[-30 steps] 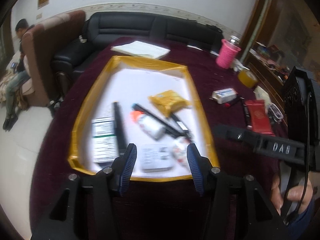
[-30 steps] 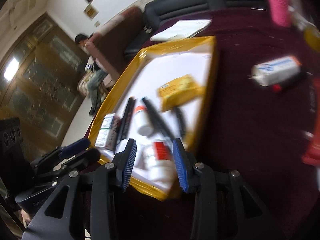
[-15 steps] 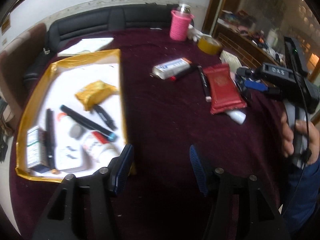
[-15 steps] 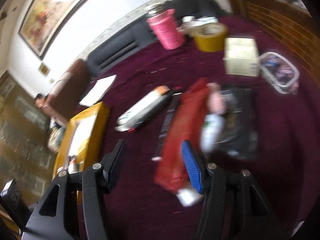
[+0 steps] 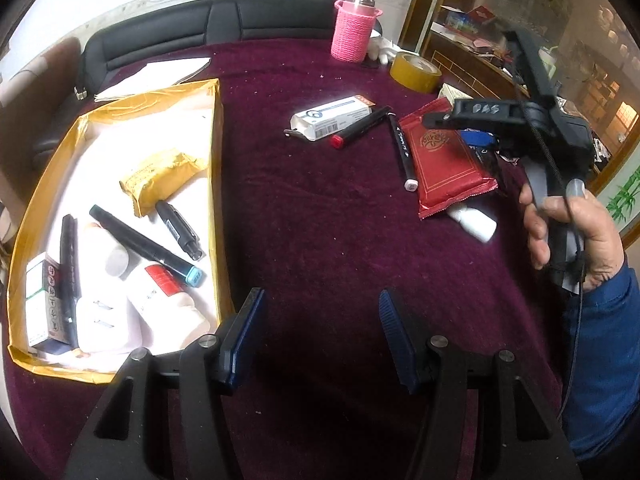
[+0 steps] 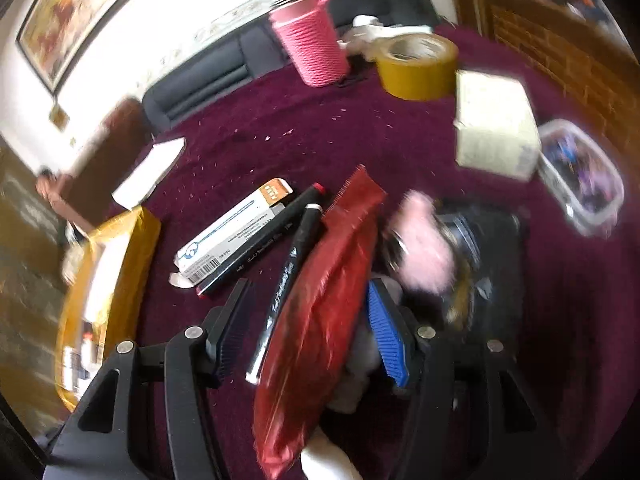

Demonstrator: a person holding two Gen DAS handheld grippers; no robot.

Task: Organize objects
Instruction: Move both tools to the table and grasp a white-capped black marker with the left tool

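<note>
Burgundy velvet-like cloth covers the tabletop (image 5: 320,220), with a black leather sofa (image 5: 224,24) along the white wall behind it and wooden cabinets off to the right. At the left sits one gold-edged tray (image 5: 218,184) with a white floor, holding a yellow packet, markers, white bottles and small boxes. Loose on the cloth lie one white carton (image 5: 332,117), its long axis running left to right and slightly up toward its orange end; two black markers, the red-capped marker (image 5: 362,127) lying beside the carton and roughly parallel to it, the white-tipped marker (image 5: 402,152) running toward the viewer; and one red foil packet (image 6: 320,320), lengthwise beside that second marker, with a white bottle (image 5: 472,222) poking out from under its near end. One pink knitted cup (image 5: 354,28) and one roll of yellow tape (image 5: 416,72) stand at the far edge. The left gripper (image 5: 320,322) hangs over bare cloth just right of the tray, its fingers apart and empty, having just been opening. The right gripper (image 6: 308,328), held in a hand (image 5: 572,236), has also just been opening; its fingers stand apart with the red packet and the white-tipped marker seen between them, neither pad pressing on them.
</note>
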